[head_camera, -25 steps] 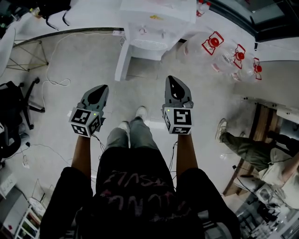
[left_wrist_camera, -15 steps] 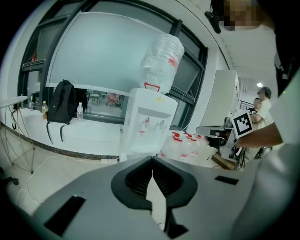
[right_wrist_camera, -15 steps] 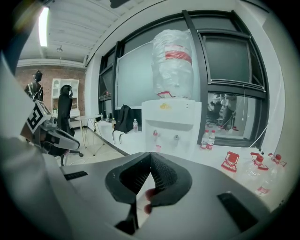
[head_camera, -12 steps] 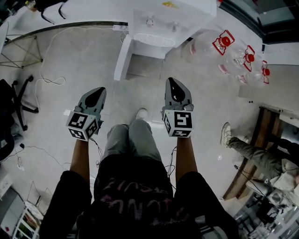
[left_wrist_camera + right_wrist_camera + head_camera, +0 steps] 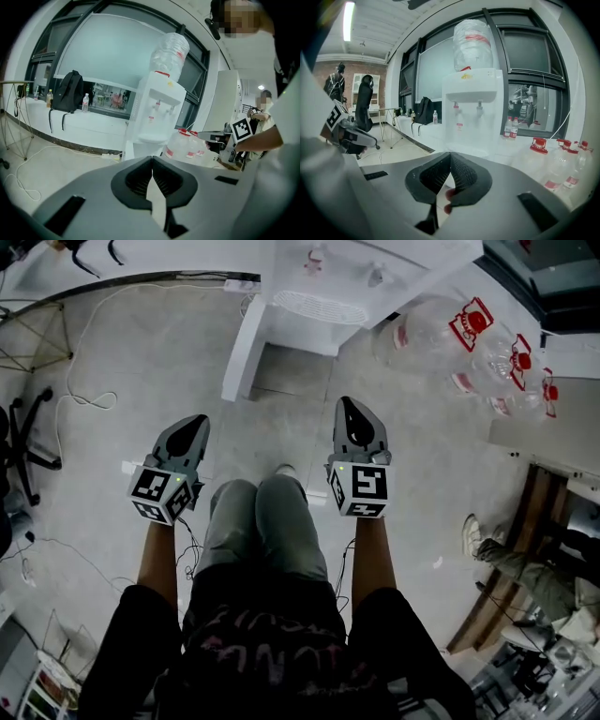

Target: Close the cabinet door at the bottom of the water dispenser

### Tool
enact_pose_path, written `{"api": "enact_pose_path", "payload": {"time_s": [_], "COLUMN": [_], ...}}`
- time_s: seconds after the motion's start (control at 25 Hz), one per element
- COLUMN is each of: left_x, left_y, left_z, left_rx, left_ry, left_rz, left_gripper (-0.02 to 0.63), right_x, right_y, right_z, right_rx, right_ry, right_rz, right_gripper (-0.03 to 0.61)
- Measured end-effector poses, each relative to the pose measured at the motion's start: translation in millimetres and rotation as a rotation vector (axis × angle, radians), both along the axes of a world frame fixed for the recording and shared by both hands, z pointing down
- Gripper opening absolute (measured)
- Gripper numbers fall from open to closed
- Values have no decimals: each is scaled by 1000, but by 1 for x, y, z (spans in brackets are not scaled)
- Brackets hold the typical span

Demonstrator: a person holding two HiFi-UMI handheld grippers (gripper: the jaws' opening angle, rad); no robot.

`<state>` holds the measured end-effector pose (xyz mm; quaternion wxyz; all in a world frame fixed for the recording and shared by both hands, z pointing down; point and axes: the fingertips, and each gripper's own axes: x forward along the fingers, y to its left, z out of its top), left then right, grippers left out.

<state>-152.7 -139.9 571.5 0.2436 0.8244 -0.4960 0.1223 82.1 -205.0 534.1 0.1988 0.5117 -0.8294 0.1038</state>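
Both grippers have sunk toward the floor with the crouching person since the earlier frame, and the water dispenser [image 5: 361,277] has slid up to the top edge of the head view. The left gripper [image 5: 195,425] and right gripper [image 5: 349,413] hang side by side above the knees, each with its jaws pressed together and nothing between them, as both gripper views confirm. The cabinet door [image 5: 241,357] at the dispenser's foot stands swung out on the left of the base, its free edge pointing back toward the person, well apart from both grippers.

The step in hand looks like the approach: no contact with the door yet. The next move likely calls for a closed gripper, probably the left, which hangs nearer it, to reach the door's outer face near the free edge and push it round against the cabinet.

Bare floor lies open between grippers and door. A white cable [image 5: 84,399] trails to the left, and clear water jugs [image 5: 441,329] crowd the dispenser's right side, so a sweep from the left seems the freer path.
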Motion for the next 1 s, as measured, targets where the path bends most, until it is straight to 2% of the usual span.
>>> {"api": "enact_pose_path", "payload": {"time_s": [0.28,0.64,1.0], "left_x": [-6,-13,-14], "left_y": [-10,-21,-25], "left_z": [63,155,232], "left_rx": [14,32,64], "left_ry": [2,-28,-37], "left_rz": [-37,-23,33], "left_gripper": [15,15,15], "right_x": [7,12,34], "right_y": [-6,-34,-34], "right_z": [62,149,227], "right_rx": [7,38,42], "right_ry": [-5,4,16], "right_rz": [10,0,59], "right_gripper": [14,14,14]}}
